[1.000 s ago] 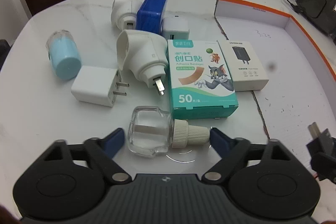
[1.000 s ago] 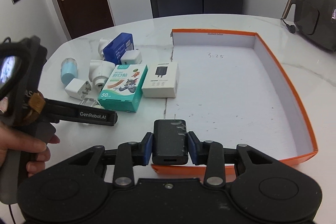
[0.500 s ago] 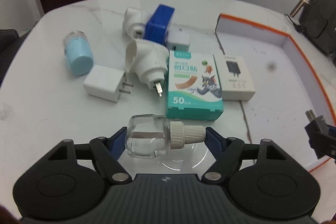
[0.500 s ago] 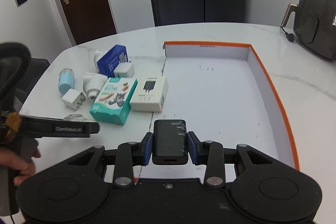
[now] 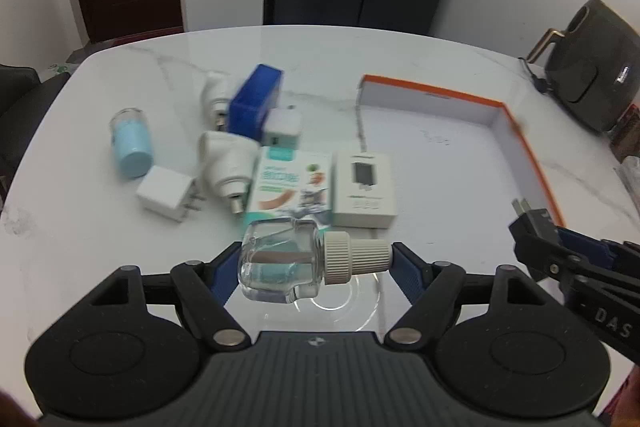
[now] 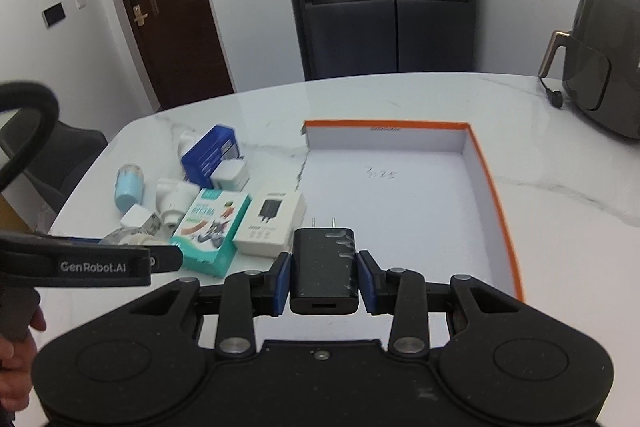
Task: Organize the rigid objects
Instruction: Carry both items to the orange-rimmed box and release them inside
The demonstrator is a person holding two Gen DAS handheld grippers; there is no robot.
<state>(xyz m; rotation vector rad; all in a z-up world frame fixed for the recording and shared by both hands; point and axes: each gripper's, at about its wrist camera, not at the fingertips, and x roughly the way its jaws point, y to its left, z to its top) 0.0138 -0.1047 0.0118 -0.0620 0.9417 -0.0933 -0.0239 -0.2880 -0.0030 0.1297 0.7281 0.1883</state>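
Note:
My left gripper (image 5: 312,263) is shut on a clear glass bottle (image 5: 280,263) with a cream ribbed cap, held sideways above the white marble table (image 5: 100,247). My right gripper (image 6: 323,277) is shut on a black plug charger (image 6: 323,267), prongs forward, above the near end of the white tray with orange rim (image 6: 492,195). The right gripper also shows at the right of the left wrist view (image 5: 536,223). The tray is bare inside.
On the table left of the tray lie a teal bandage box (image 5: 290,187), a white charger box (image 5: 364,189), a blue box (image 5: 256,99), white plug adapters (image 5: 226,167), a white cube charger (image 5: 166,193) and a light blue cylinder (image 5: 132,145). A dark appliance (image 6: 600,83) stands far right.
My left gripper closed on the clear bottle and lifted it off the table. My right gripper rose and drew back with the black charger still in it.

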